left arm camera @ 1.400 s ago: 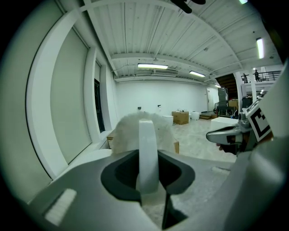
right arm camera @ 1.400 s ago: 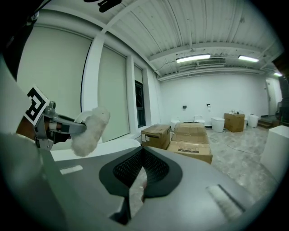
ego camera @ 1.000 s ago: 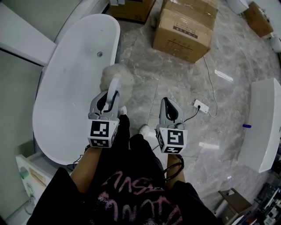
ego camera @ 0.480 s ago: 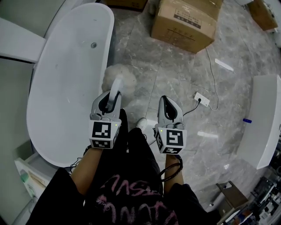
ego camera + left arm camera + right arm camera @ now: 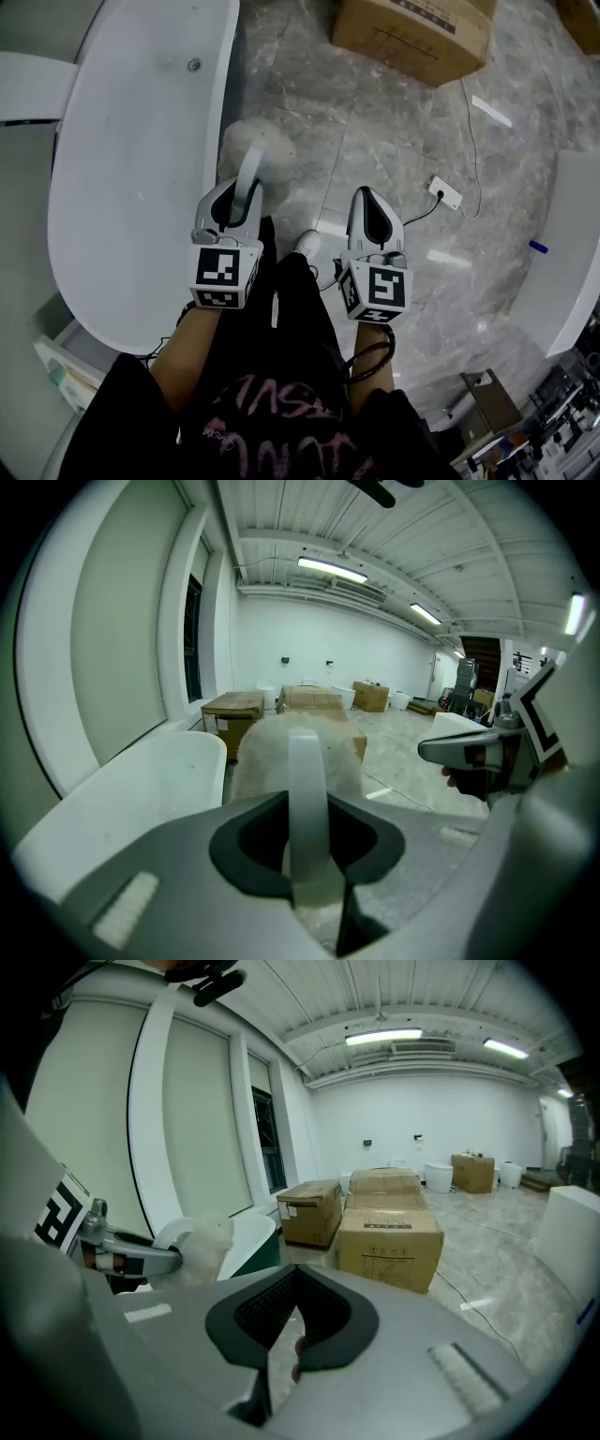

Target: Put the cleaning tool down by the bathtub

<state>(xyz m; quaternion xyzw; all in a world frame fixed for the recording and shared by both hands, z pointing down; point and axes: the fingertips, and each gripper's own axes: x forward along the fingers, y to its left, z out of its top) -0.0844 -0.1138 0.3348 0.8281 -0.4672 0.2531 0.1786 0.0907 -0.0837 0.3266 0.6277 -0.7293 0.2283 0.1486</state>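
Observation:
The cleaning tool has a white curved handle (image 5: 249, 174) and a fluffy pale head (image 5: 265, 147). My left gripper (image 5: 240, 195) is shut on the handle, and the head hangs over the floor right beside the white bathtub (image 5: 122, 206). In the left gripper view the handle (image 5: 307, 799) rises between the jaws with the fluffy head (image 5: 267, 752) behind it and the bathtub (image 5: 141, 789) to the left. My right gripper (image 5: 371, 199) is shut with nothing in it, level with the left one, to its right. From the right gripper view the fluffy head (image 5: 202, 1239) shows at the left.
The floor is grey marble. A cardboard box (image 5: 417, 33) stands ahead, and a power strip (image 5: 444, 193) with its cable lies right of it. A white fixture (image 5: 572, 253) stands at the right edge. The person's legs and shoe (image 5: 306, 246) are below the grippers.
The view has shifted, so the tub and box sit higher in the frame. Both grippers keep the same pose, and the left one still holds the tool.

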